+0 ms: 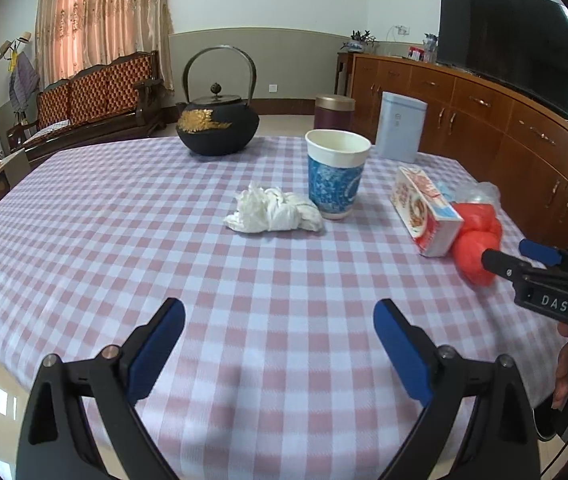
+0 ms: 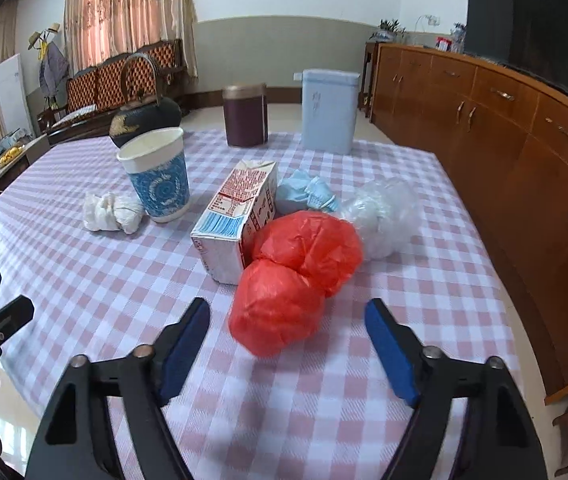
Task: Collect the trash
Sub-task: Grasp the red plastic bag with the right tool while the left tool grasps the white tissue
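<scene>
Right wrist view: one carton [image 2: 236, 216], one paper cup [image 2: 158, 174], two red bags [image 2: 291, 280].

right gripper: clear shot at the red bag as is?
Probably yes. The right gripper is open, and the red bag lies just ahead between its fingers, nearest of the pile. The carton touches the bag's left side, so the left finger may brush it.
</scene>
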Motion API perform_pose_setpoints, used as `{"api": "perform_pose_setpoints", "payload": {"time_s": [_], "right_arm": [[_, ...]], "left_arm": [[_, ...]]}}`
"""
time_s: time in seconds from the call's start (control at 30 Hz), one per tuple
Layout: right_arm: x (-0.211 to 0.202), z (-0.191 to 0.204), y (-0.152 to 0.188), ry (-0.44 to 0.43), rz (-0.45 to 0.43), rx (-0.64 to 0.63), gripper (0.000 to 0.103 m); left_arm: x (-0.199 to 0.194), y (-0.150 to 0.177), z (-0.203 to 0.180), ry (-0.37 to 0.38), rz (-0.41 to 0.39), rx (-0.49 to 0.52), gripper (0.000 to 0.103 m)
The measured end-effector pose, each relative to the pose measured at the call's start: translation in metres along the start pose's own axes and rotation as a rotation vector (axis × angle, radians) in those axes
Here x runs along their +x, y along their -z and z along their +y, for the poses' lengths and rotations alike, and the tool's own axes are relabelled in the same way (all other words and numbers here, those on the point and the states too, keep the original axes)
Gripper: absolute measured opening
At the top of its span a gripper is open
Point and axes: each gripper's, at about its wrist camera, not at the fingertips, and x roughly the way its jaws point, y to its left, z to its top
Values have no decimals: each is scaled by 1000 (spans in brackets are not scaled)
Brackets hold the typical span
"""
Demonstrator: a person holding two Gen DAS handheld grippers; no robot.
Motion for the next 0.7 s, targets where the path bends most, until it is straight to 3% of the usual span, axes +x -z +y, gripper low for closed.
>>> {"api": "perform_pose_setpoints", "payload": {"time_s": [0.2,0.27,0.3,0.43,0.7], "right_arm": [[17,-3,-4,-18,29,0,68],[21,-5,-5,-35,42,3,49],[23,-6,-5,-45,47,5,33],[22,-8,-11,-40,22,-10,28],[37,-12,-34,-37,13,-10,28]], "left_arm": [[12,-3,-4,6,7,0,96],[16,-5,-6,8,9,3,96],[18,-6,-7,8,9,6,96],[28,-13,-12,2,16,17,96],[63,-36,-15,-6,50,18,91]]}}
